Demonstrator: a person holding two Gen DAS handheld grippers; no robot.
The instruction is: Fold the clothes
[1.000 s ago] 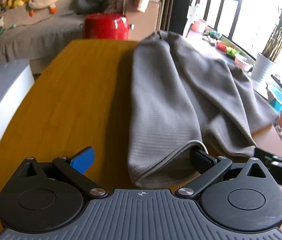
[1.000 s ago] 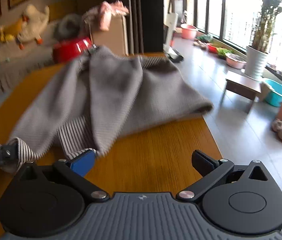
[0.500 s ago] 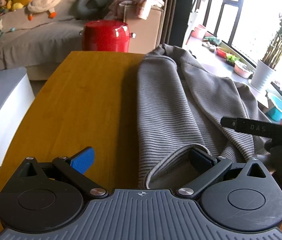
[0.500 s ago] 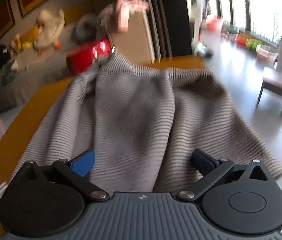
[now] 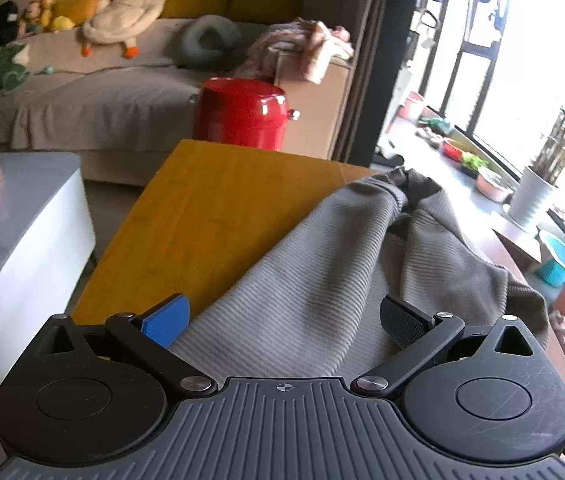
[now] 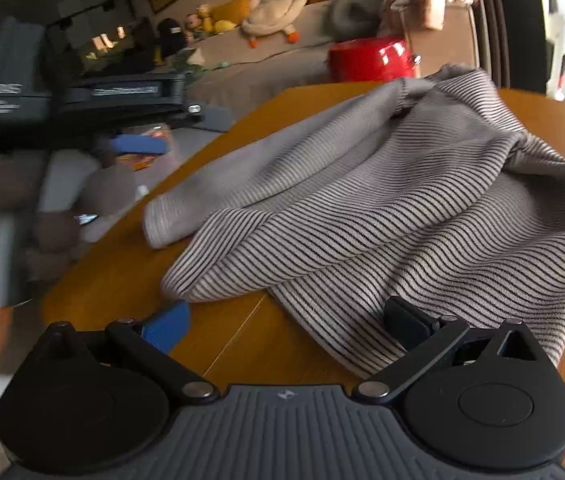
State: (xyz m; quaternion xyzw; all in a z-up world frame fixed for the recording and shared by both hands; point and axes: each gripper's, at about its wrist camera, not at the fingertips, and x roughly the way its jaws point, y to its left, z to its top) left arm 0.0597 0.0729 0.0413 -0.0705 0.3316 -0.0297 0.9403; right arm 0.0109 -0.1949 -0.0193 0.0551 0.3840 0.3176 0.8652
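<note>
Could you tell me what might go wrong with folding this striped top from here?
1. The grey striped top lies bunched, with a sleeve folded across it; folding now could trap creases.
2. Its right side drapes past the wooden table edge, so it might slide off.
3. Both the left gripper and the right gripper are open and holding nothing, so nothing restrains the cloth.

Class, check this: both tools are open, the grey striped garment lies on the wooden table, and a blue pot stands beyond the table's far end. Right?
Not quite. The pot is red, not blue, as the left wrist view shows. The rest holds: left tool and right tool open, garment on the table.
</note>
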